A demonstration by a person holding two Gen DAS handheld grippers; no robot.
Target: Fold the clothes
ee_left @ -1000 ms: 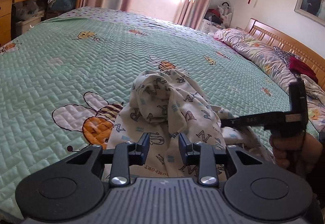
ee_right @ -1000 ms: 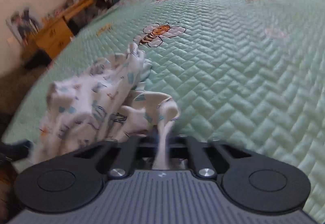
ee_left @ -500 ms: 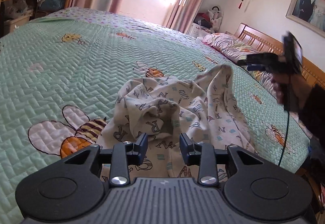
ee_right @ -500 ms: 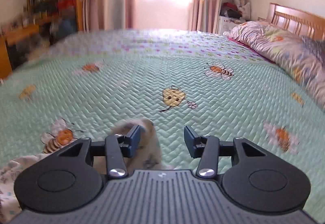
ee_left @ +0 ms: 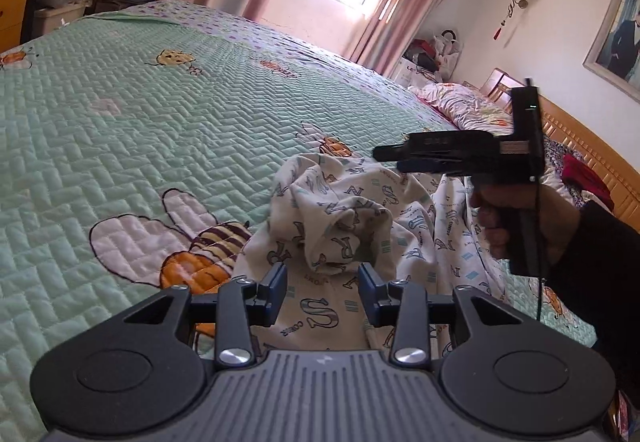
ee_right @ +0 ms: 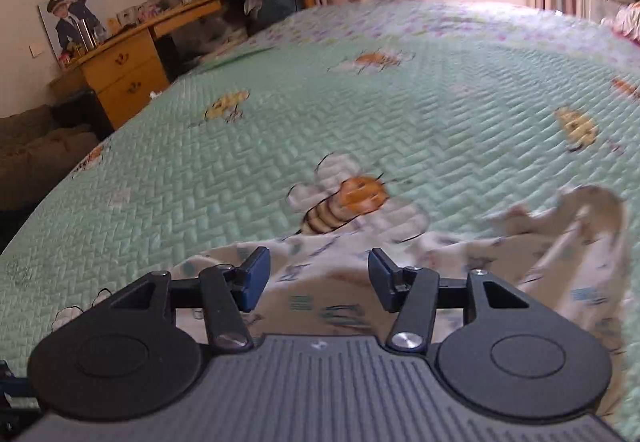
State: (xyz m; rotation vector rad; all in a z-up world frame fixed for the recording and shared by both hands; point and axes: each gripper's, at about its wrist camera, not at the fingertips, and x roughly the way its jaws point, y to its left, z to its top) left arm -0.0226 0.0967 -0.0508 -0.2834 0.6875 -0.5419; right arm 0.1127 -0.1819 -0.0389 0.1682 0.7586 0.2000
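While both grippers are hanging open and empty, I am studying the rumpled cream letter-printed cotton garment (ee_left: 352, 226).
It is lying near on the green quilted bedspread (ee_left: 160, 113); the right gripper's (ee_right: 318, 276) jaws have just been opening, and the left gripper (ee_left: 322, 292) is hovering; the limp cloth is wanting an edge grip.

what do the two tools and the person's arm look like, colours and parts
Both tools, the left tool and the right tool, look alike: black linkage arms with silver screws, blue pads on the fingers, two round black discs and a ribbed grey body. From the side, the right tool is a black pistol-grip frame with a thin black cable hanging down. The sleeve is black.
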